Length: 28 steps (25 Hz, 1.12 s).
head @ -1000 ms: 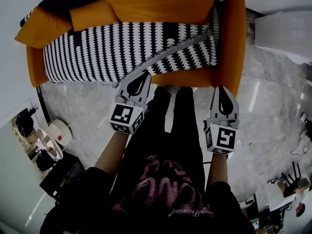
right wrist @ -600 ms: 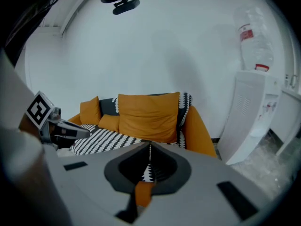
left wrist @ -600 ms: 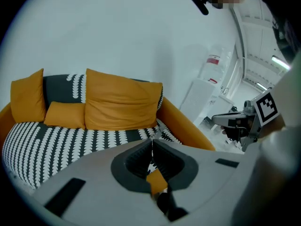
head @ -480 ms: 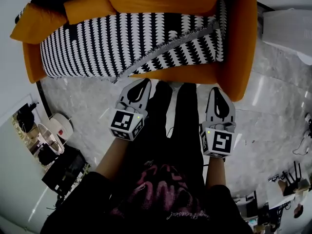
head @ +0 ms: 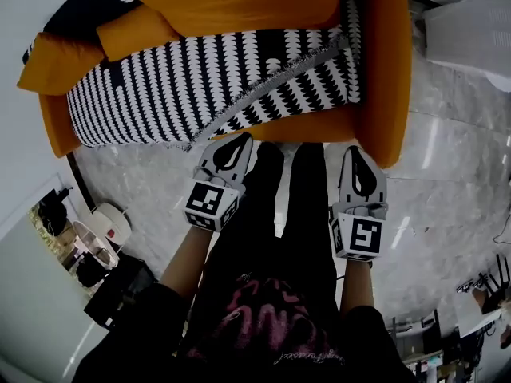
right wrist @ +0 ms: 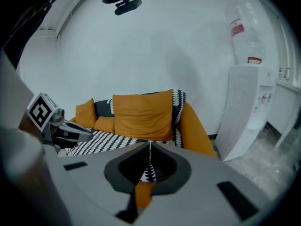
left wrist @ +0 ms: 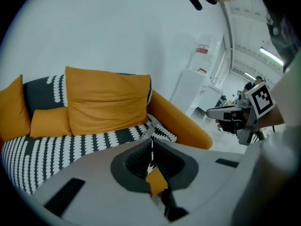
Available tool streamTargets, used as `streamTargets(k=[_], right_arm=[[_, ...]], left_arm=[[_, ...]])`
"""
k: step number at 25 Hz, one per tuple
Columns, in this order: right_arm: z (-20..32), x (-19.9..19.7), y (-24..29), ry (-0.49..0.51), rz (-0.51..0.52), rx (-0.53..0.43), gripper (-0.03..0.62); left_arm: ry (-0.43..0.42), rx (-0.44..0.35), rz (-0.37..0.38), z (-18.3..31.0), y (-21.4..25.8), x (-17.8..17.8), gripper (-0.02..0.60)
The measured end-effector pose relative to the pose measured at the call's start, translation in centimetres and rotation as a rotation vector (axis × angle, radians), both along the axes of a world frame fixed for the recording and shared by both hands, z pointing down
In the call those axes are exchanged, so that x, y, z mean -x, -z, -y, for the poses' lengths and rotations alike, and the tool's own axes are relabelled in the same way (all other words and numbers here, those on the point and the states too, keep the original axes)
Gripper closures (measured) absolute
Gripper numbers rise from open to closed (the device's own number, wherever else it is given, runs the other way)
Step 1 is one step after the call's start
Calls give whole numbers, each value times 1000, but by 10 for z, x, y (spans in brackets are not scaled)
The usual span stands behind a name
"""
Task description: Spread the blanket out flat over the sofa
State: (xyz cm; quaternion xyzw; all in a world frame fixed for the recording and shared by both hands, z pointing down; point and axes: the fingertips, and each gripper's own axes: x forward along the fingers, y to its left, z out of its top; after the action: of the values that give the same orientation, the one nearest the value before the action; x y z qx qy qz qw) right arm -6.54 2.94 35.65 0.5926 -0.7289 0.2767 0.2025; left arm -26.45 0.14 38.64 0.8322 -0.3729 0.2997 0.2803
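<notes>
Backing off the sofa (head: 385,70), left gripper (head: 238,140) and right gripper (head: 357,151) stay closed and empty, blanket (head: 200,78) covering the seat.

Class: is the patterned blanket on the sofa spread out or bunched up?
Spread out: the blanket covers the seat of the sofa, though its fringed edge runs diagonally across the front.

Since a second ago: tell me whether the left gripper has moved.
Yes, slightly: the left gripper has drawn back from the front edge of the sofa.
</notes>
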Motion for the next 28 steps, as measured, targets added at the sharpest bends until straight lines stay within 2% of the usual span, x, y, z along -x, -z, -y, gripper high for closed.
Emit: streamTargets(k=[7,11,17,22,25,28], right_arm=[[-8,-28,-2,-87,-6,-9,572],[-16,-51,1,-155,-1,-12,572],[-34,-86,-1,-251,4,-6,572],[-52,-104,-6,-303,8,4,572],[-57,-112,-11,-318,19,6,572],[-65,-114,-13,-330,17,12,572]], left_arm=[[-164,-72,13,37,-2,-42,569],[-222,-86,14,49,1,-68,569],[-344,-90,6,45,-4,-125,569],[-429,-107,10,44,-10,-159,569],[-491,-121,38,44,-17,-172,569],[-620,-125,124,40,-39,-173,561]])
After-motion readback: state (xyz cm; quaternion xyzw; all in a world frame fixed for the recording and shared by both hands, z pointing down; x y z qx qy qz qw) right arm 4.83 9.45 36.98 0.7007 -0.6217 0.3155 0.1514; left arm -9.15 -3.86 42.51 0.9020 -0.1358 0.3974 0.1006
